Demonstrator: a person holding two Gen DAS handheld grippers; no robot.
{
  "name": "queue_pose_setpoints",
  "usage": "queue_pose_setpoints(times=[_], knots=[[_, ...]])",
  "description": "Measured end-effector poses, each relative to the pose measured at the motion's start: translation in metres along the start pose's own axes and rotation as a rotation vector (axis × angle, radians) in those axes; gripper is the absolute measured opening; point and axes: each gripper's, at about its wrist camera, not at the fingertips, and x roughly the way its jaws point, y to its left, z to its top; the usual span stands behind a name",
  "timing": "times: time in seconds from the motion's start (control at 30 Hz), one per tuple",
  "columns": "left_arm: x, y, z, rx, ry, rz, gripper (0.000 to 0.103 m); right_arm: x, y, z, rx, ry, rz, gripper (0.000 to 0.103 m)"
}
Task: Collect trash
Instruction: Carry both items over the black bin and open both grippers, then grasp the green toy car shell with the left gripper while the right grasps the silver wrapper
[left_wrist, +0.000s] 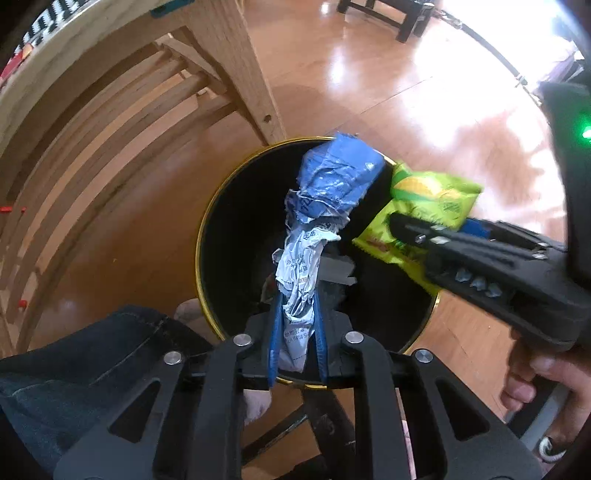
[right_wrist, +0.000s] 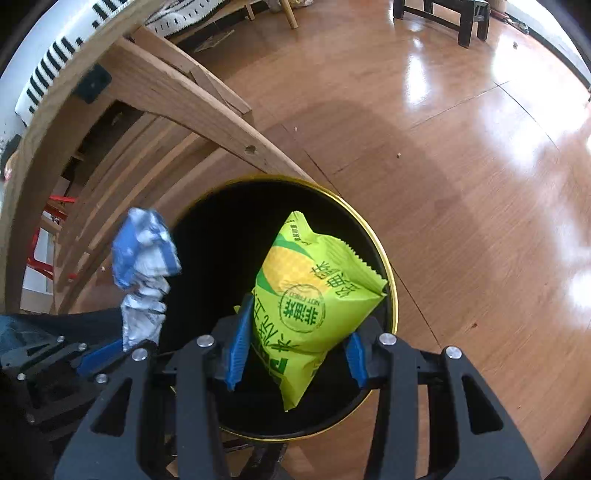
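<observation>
The left gripper (left_wrist: 297, 332) is clamping a crumpled blue wrapper (left_wrist: 332, 184) over the black bin (left_wrist: 221, 258). The right gripper (right_wrist: 295, 354) is pinching a green snack bag (right_wrist: 314, 302) above that bin.

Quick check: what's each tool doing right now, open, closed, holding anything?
Left tool: closed on the crumpled blue-and-silver wrapper.
Right tool: closed on the green snack bag.

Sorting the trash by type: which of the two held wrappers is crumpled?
The blue-and-white wrapper in the left gripper is crumpled and twisted; the green snack bag in the right gripper looks puffy and smooth.
</observation>
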Motion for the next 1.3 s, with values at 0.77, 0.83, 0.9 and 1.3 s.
queue_pose_setpoints(times=[0.77, 0.83, 0.9, 1.3], knots=[[-0.195, 0.177, -0.008, -0.347, -0.459, 0.119, 0.096, -0.127, 0.093, 0.089, -0.09, -0.353, 0.021, 0.096], [-0.204, 0.227, -0.019, -0.447, -0.454, 0.209, 0.096, -0.127, 0.124, 0.097, -0.154, -0.343, 0.036, 0.096], [-0.207, 0.272, -0.03, -0.537, -0.437, 0.275, 0.096, -0.118, 0.168, 0.108, -0.235, -0.312, 0.055, 0.096], [-0.219, 0.413, -0.03, -0.702, -0.412, 0.345, 0.096, -0.048, 0.382, 0.148, -0.408, -0.237, 0.117, 0.096]])
